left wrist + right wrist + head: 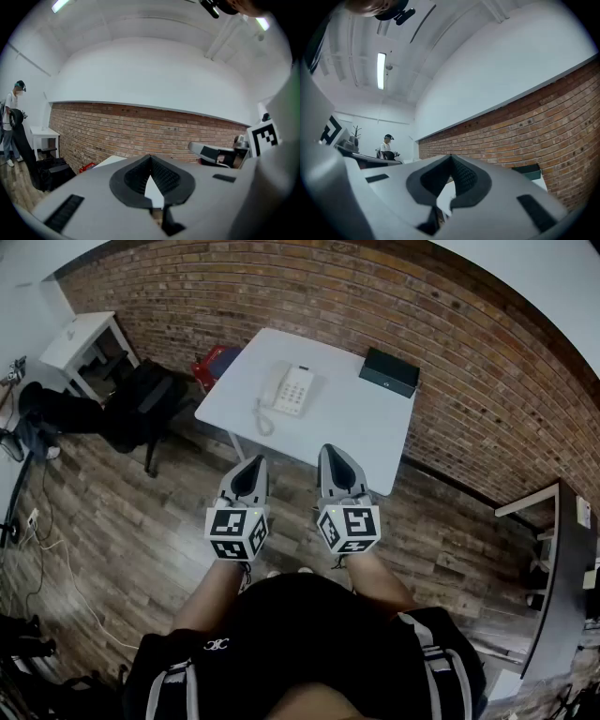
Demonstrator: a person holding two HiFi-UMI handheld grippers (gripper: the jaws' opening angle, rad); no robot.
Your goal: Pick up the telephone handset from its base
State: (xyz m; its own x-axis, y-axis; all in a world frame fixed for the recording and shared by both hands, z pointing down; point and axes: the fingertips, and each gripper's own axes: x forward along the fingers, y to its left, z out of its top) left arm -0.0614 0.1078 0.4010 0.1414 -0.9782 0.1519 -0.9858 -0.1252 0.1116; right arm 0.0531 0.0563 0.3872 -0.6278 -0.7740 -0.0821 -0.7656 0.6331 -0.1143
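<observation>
A white telephone [288,389] sits on the white table [356,427], its handset [274,386] resting in the base on the left side, with a coiled cord [262,418] hanging toward the table's near edge. Both grippers are held side by side in front of the table's near edge, short of the phone. My left gripper [256,462] [151,160] is shut and empty. My right gripper [333,452] [451,159] is also shut and empty. In both gripper views the jaws hide the phone; only a sliver of white table shows.
A black box [389,371] lies at the table's far right corner. A brick wall [375,306] runs behind it. A black bag and chair [141,404], a red object [214,362] and a small white side table [82,338] stand left. A person [11,124] stands far off.
</observation>
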